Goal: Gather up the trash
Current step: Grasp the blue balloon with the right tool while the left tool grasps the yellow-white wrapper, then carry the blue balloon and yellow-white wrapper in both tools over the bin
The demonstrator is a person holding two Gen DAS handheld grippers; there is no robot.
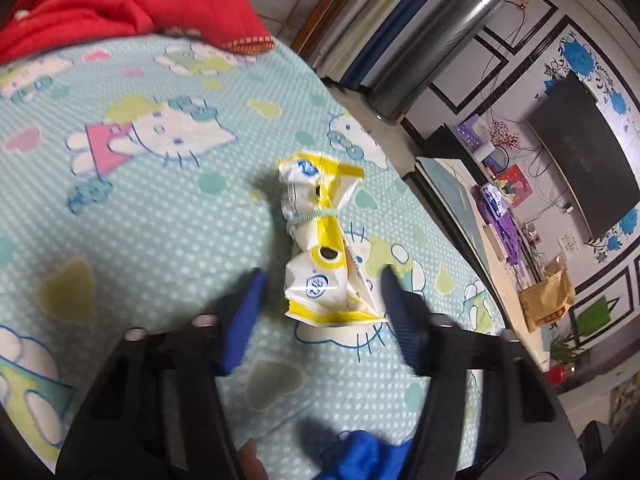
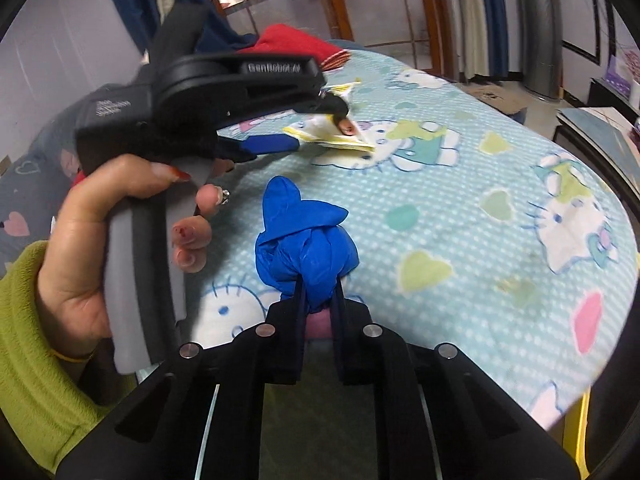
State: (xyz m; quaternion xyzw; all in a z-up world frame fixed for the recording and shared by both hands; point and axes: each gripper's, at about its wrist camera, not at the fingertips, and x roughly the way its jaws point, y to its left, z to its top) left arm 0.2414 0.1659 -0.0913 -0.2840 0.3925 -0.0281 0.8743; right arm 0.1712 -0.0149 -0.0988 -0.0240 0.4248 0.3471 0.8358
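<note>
Gripping a crumpled blue bag [image 2: 306,248], the right gripper [image 2: 318,300] is clenched; the left gripper [image 1: 322,280] brackets an uncollected yellow wrapper [image 1: 324,248], jaws apart.

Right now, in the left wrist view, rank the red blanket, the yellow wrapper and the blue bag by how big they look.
1. Red blanket, largest, though cut off by the frame.
2. Yellow wrapper.
3. Blue bag, smallest, but only a part shows at the bottom edge, so its rank is unsure.

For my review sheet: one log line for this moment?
left gripper: open around wrapper | right gripper: shut on blue bag | both on sheet
</note>
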